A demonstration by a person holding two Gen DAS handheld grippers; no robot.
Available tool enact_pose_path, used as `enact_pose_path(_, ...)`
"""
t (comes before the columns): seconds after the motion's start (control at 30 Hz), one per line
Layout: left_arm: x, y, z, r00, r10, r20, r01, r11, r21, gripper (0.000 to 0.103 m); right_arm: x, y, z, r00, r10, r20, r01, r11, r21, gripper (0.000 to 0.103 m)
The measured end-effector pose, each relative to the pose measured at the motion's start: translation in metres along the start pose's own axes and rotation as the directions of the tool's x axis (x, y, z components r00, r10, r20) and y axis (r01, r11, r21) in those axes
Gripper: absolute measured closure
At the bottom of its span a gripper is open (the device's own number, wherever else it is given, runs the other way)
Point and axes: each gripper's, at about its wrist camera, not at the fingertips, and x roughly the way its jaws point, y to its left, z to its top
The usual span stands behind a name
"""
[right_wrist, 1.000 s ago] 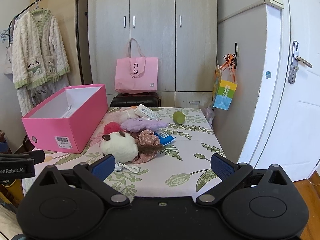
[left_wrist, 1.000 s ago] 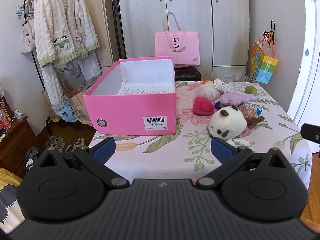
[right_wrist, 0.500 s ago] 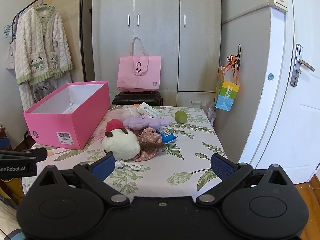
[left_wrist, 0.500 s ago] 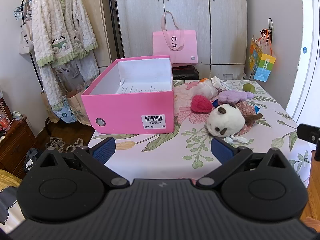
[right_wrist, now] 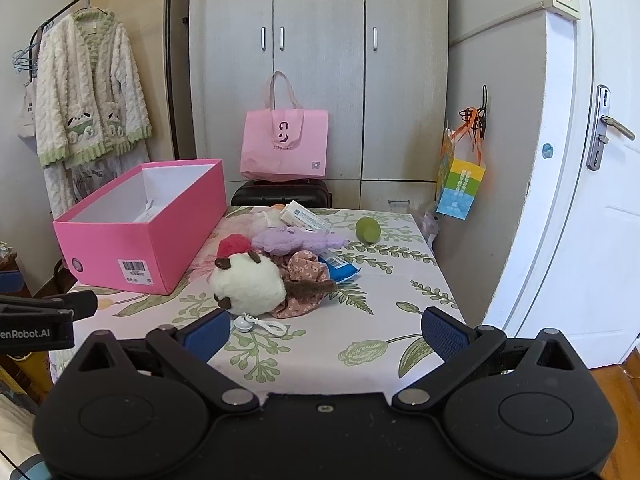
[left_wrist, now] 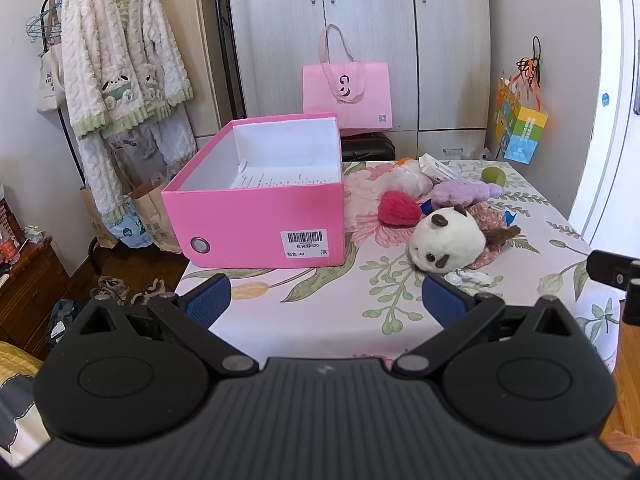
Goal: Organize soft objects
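We see the panda plush (left_wrist: pixel 446 242) lying among soft toys on the table (left_wrist: pixel 360 304), right of the pink box (left_wrist: pixel 256 220). Our left gripper (left_wrist: pixel 326 300) and right gripper (right_wrist: pixel 326 334) hover wide open, empty.

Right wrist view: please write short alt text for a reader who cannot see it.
The open right hand-held gripper points at a floral table holding a white plush toy among other soft items. An open pink box stands to their left, and a green ball lies farther back.
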Motion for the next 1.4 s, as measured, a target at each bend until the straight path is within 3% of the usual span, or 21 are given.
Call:
enact_pose_path(0.23, -0.007, 0.002, 0.002, 1.0, -0.012, 0.018, 0.012, 1.0, 0.004, 0.0, -0.006, 0.002, -0.001, 1.0, 0.005, 0.008, -0.005, 1.0, -0.017, 0.0)
enact_pose_path(0.3, -0.01, 0.002, 0.003, 0.999, -0.022, 0.024, 0.022, 1.0, 0.012, 0.0, -0.016, 0.001, -0.001, 0.998, 0.038, 0.047, -0.038, 0.999, -0.006, 0.0)
enact_pose_path(0.47, -0.014, 0.006, 0.011, 0.992, -0.115, 0.044, 0.115, 0.993, 0.006, 0.0, -0.025, 0.003, 0.002, 0.988, 0.111, 0.111, -0.106, 0.993, -0.05, 0.0)
enact_pose_path(0.6, -0.014, 0.008, 0.016, 0.985, -0.148, 0.084, 0.15, 0.989, -0.016, 0.0, -0.004, 0.013, -0.002, 0.992, 0.065, 0.11, -0.049, 0.989, -0.142, 0.0)
enact_pose_path(0.73, 0.007, 0.001, 0.018, 0.987, -0.138, 0.078, 0.139, 0.99, 0.002, 0.0, 0.02, 0.024, -0.018, 0.984, 0.049, 0.169, 0.0, 0.961, -0.277, 0.0)
enact_pose_path(0.87, 0.038, -0.009, 0.018, 0.988, -0.147, 0.052, 0.147, 0.989, 0.008, 0.0, 0.045, 0.025, -0.025, 0.978, 0.146, 0.147, -0.091, 0.939, -0.33, 0.0)
enact_pose_path(1.03, 0.077, -0.014, 0.017, 0.962, -0.269, 0.049, 0.27, 0.962, -0.023, 0.002, 0.081, 0.026, -0.022, 0.966, 0.252, 0.053, -0.226, 0.929, -0.293, 0.002)
enact_pose_path(1.17, 0.105, -0.029, 0.017, 0.95, -0.311, 0.026, 0.311, 0.95, 0.008, 0.003, 0.115, 0.03, -0.026, 0.94, 0.34, -0.015, -0.332, 0.907, -0.258, 0.014)
enact_pose_path(1.4, 0.148, -0.041, 0.017, 0.911, -0.411, -0.019, 0.411, 0.912, -0.014, 0.009, 0.143, 0.039, -0.024, 0.924, 0.381, 0.028, -0.353, 0.88, -0.319, 0.017)
